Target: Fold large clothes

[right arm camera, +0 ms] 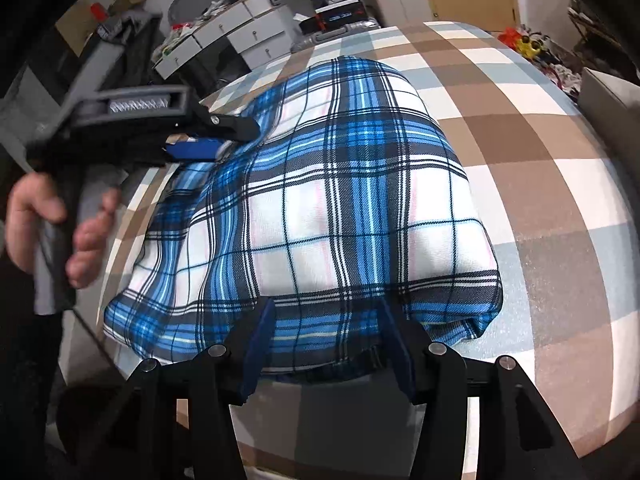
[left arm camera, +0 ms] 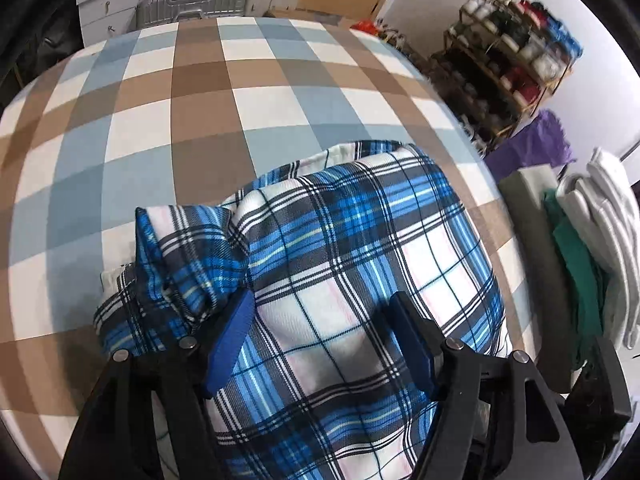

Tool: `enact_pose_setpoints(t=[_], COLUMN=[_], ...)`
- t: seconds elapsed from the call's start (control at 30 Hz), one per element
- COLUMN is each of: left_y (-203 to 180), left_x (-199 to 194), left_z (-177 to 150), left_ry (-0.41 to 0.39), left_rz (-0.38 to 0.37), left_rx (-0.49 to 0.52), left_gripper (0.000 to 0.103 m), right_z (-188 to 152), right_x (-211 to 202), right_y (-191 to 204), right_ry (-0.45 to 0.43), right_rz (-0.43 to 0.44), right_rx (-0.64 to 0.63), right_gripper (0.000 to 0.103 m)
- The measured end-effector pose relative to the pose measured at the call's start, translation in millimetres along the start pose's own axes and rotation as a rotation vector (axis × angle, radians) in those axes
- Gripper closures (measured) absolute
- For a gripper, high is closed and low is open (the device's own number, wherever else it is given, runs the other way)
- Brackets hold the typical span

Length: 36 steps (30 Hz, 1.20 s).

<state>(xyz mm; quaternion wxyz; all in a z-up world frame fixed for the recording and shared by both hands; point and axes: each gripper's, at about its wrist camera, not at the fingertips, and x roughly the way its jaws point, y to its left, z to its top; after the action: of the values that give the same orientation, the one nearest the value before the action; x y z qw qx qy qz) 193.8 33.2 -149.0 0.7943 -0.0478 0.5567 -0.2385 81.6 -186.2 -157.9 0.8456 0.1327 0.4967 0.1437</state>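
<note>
Plaid shirt [right arm camera: 320,208] lies part-folded on the checked bed [right arm camera: 560,184], long axis running away from the right tool [right arm camera: 326,344], open at its near hem; left tool [left arm camera: 320,344] open above it.

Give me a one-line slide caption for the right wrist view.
Right gripper open at the near edge of the folded plaid shirt on the checked bedspread; left gripper beside its far-left edge.

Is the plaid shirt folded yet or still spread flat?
Folded: the plaid shirt lies as a compact, layered bundle on the checked cover, one bunched sleeve sticking out at its side.
</note>
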Motion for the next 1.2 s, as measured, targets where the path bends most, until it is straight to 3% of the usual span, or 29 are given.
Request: enact_pose_setpoints(t=[0.07, 0.2, 0.27, 0.37, 0.47, 0.53, 0.7, 0.73, 0.8, 0.83, 0.97, 1.07, 1.2], left_y=[1, -12, -24, -25, -11, -8, -11, -7, 12, 22, 64, 82, 91], left_x=[-9, -51, -65, -48, -20, -24, -54, -63, -83, -90, -111, -85, -58], left_z=[-5, -24, -44, -73, -97, -110, -125, -128, -128, -128, -132, -128, -130], left_ry=[-0.001, -0.047, -0.057, 0.004, 0.064, 0.002, 0.019, 0.004, -0.023, -0.033, -0.144, -0.019, 0.088], left_rz=[0.035, 0.049, 0.018, 0.017, 0.077, 0.064, 0.122, 0.126, 0.131, 0.129, 0.094, 0.005, -0.106], left_rx=[-0.017, -0.045, 0.015, 0.053, 0.045, 0.062, 0.056, 0.043, -0.023, -0.06, -0.243, -0.348, -0.41], left_gripper=[0.052, 0.051, 0.048, 0.043, 0.044, 0.044, 0.043, 0.043, 0.031, 0.018, 0.003, 0.001, 0.001], right_z=[1, 3, 3, -1, -3, -5, -9, -10, -9, -10, -7, -5, 7], right_x=[0, -3, -6, -4, 0, 1, -3, -5, -8, -9, -19, -36, -59], right_y=[-6, -22, -33, -58, -71, -72, -65, -61, -58, -56, -52, -46, -52], right_ry=[0.005, 0.017, 0.022, 0.031, 0.039, 0.041, 0.028, 0.025, 0.012, 0.006, -0.046, -0.14, -0.275], right_rz=[0.031, 0.117, 0.174, 0.323, 0.392, 0.401, 0.381, 0.379, 0.412, 0.436, 0.518, 0.575, 0.462], right_rx=[0.021, 0.112, 0.176, 0.333, 0.395, 0.404, 0.384, 0.376, 0.367, 0.372, 0.373, 0.346, 0.308], right_gripper=[0.049, 0.05, 0.05, 0.046, 0.046, 0.046, 0.046, 0.046, 0.044, 0.044, 0.043, 0.03, 0.007])
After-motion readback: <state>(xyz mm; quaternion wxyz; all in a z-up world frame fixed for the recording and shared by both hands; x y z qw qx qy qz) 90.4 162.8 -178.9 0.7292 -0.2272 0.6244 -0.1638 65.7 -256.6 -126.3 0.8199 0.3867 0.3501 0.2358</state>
